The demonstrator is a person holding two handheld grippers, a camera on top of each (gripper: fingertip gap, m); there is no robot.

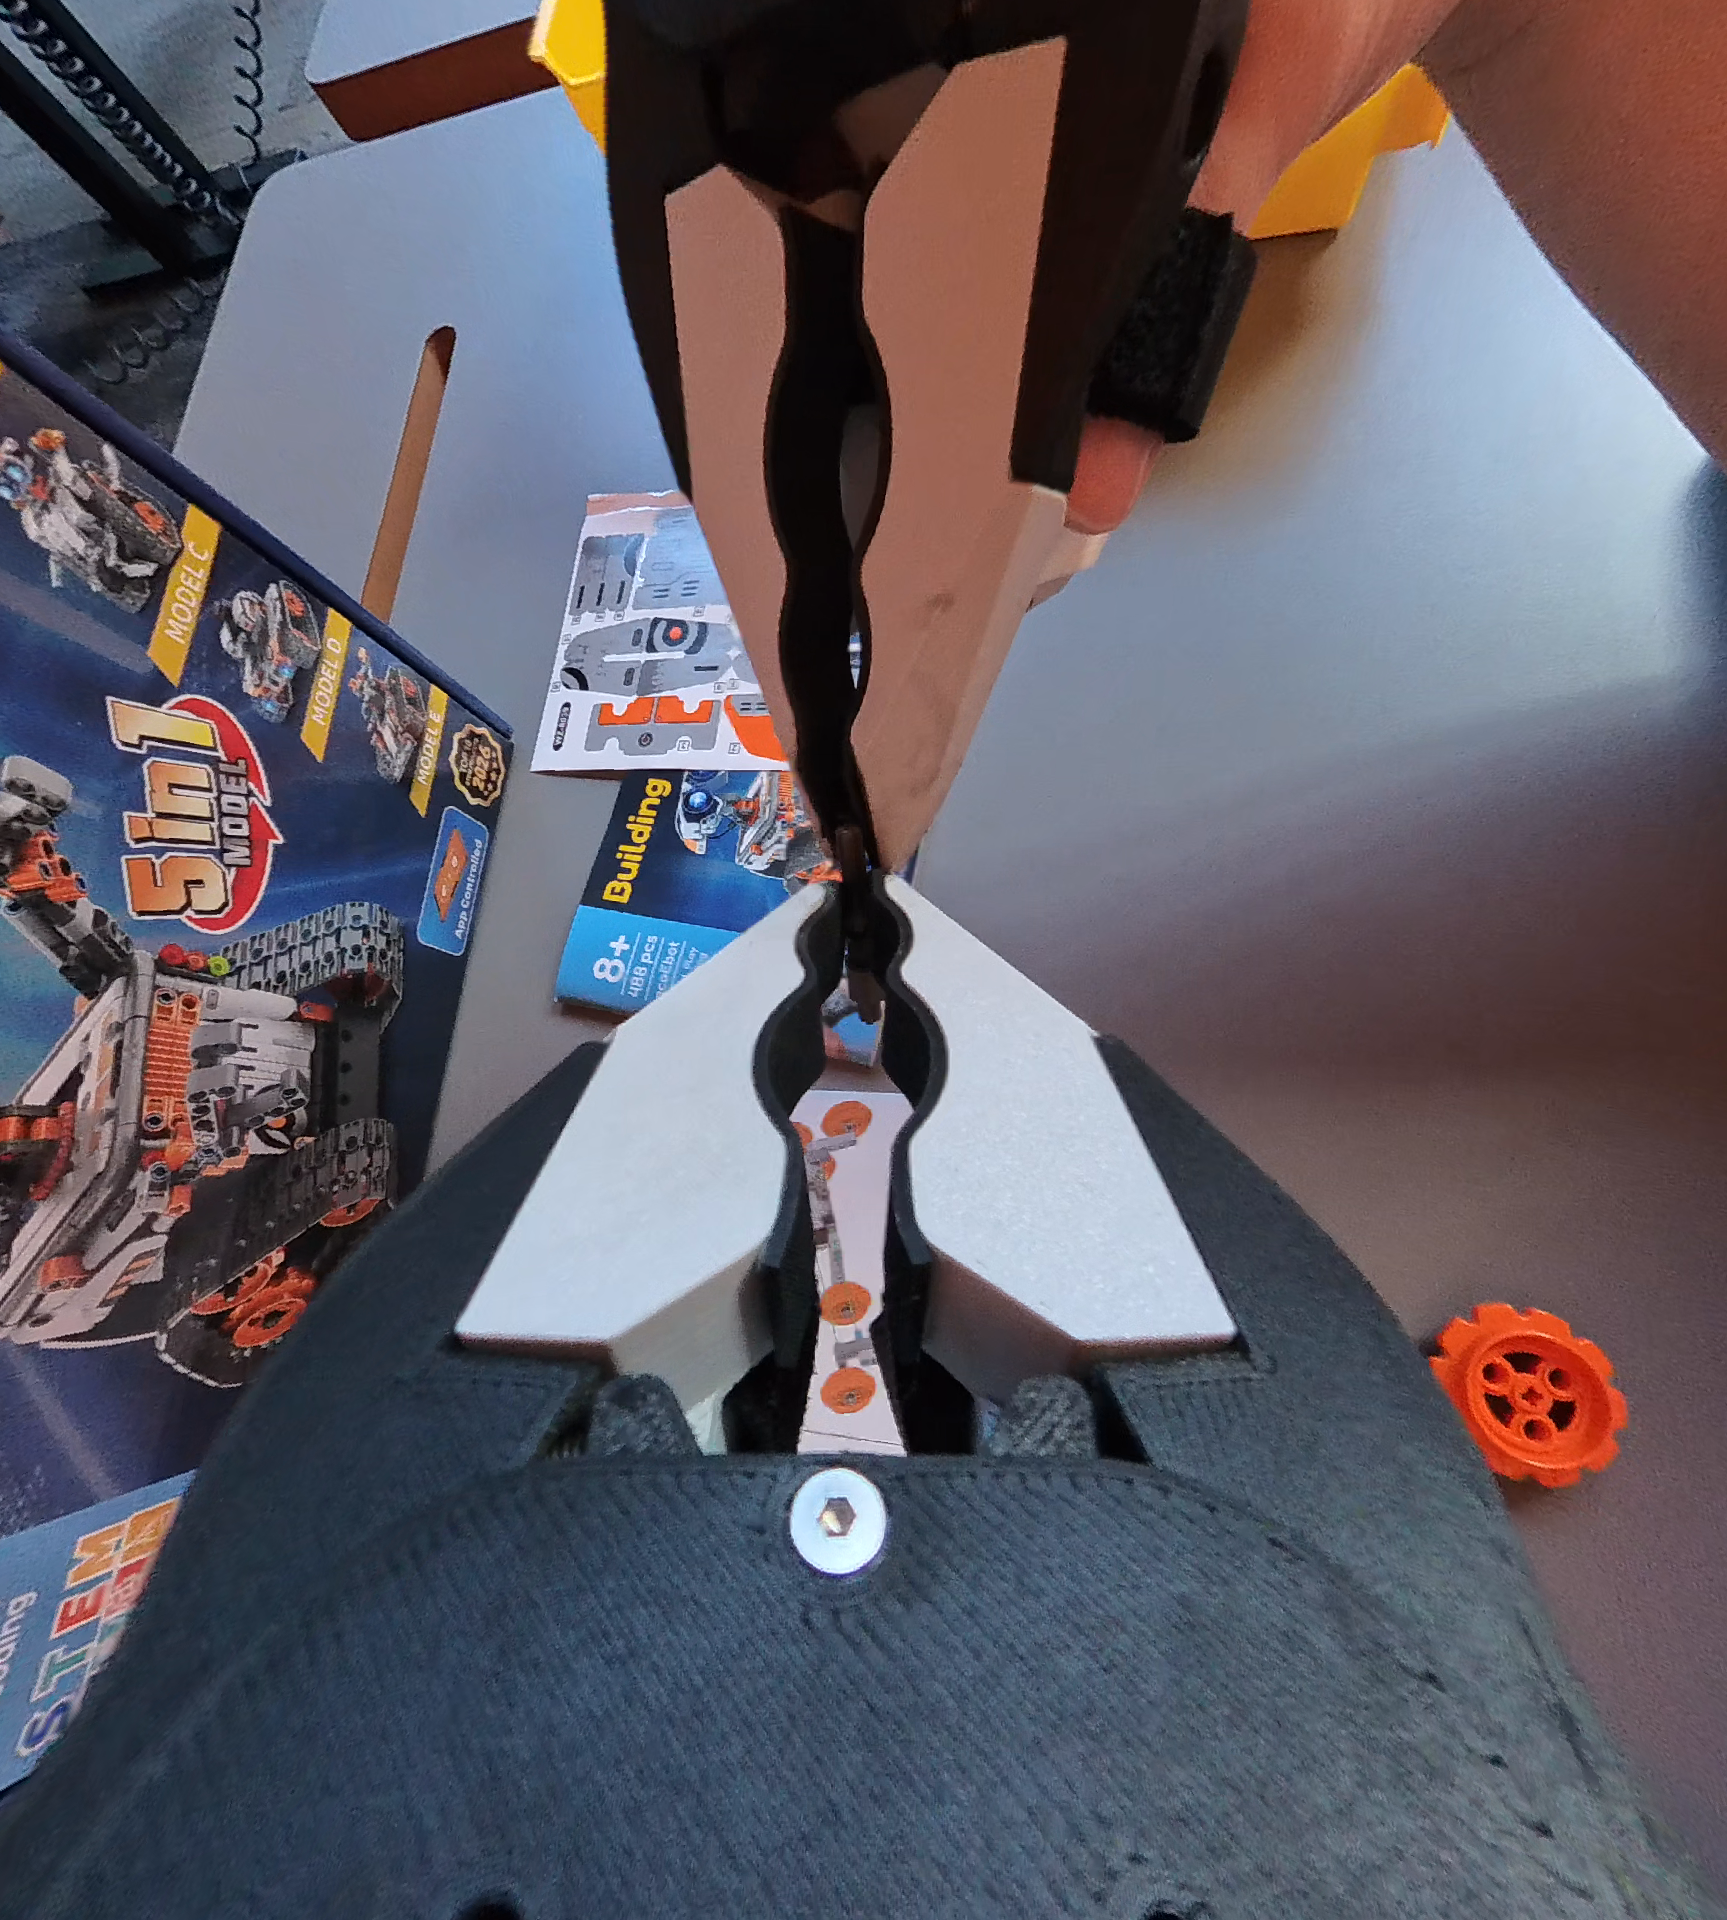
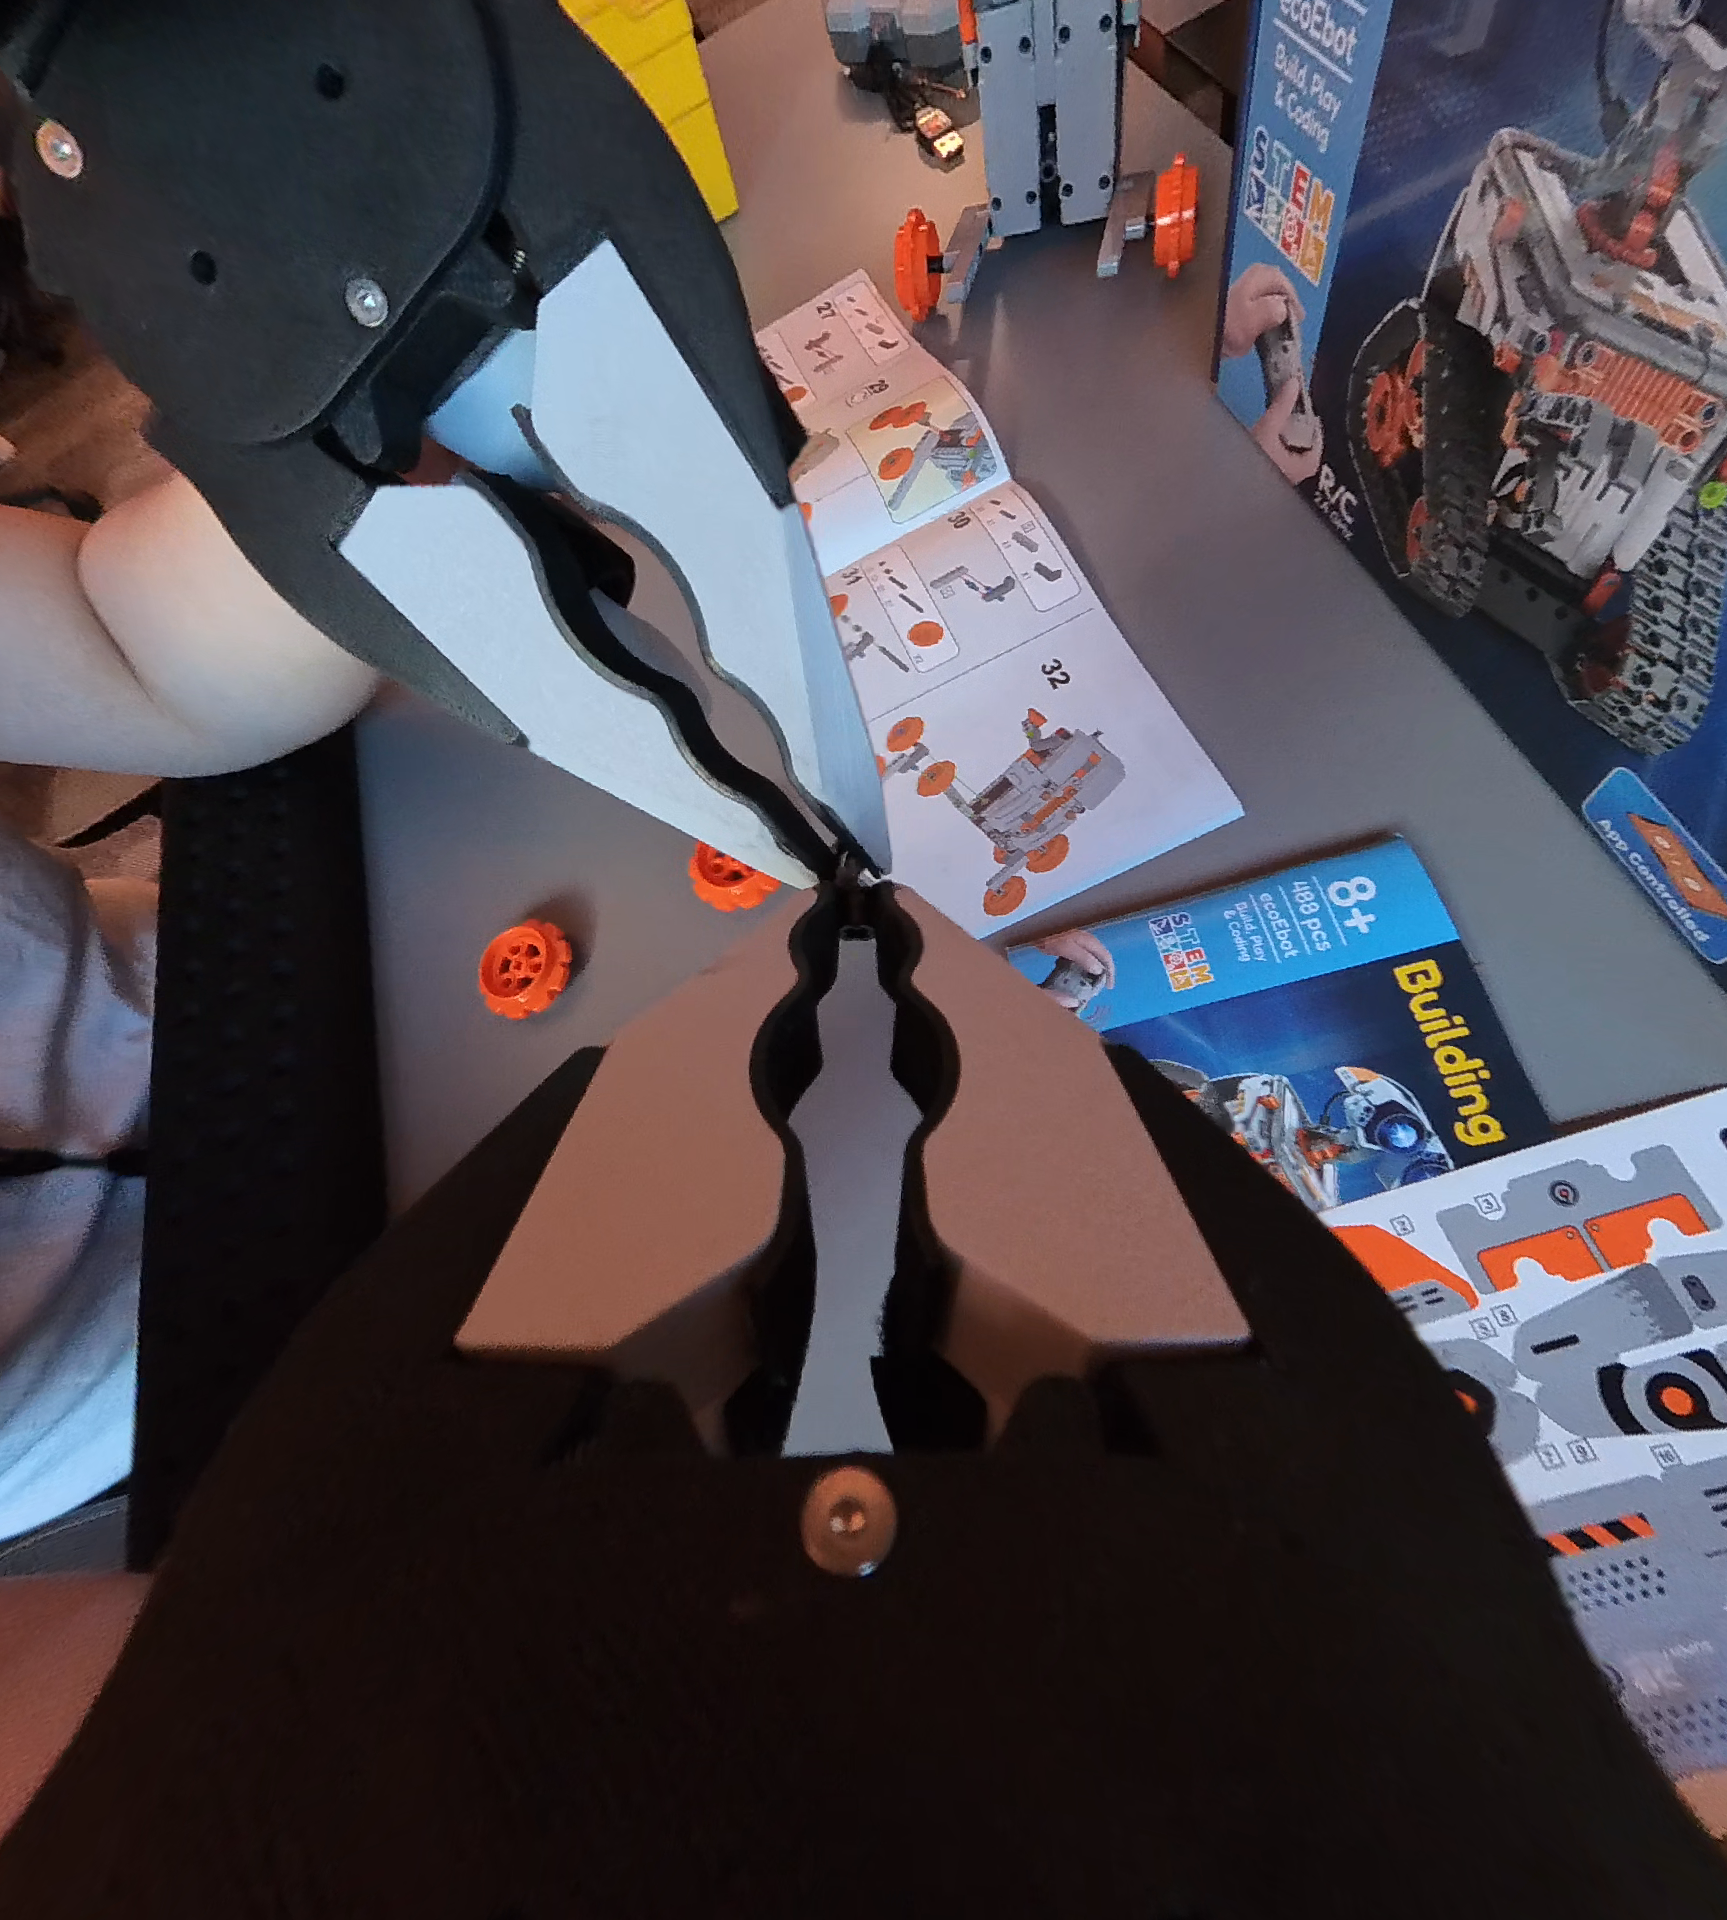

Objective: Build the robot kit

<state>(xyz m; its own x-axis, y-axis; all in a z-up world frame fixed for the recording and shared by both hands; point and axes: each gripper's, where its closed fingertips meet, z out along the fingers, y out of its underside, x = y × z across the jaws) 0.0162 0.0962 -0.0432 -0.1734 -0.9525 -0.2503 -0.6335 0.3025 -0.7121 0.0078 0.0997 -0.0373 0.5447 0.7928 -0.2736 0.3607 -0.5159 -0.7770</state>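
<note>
Left gripper [image 1: 854,940] and right gripper [image 2: 854,925], jaws tip to tip, both apparently pinched on one small dark pin [image 1: 857,914].

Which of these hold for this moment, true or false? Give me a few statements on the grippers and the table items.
1. The left gripper and right gripper meet tip to tip on a small dark pin. True.
2. Both grippers are wide open. False: both are shut on the pin.
3. Loose orange gear wheels lie on the grey table. True.
4. The sticker sheet sits on top of the toy box. False: it lies flat on the table, beside the blue booklet.
</note>
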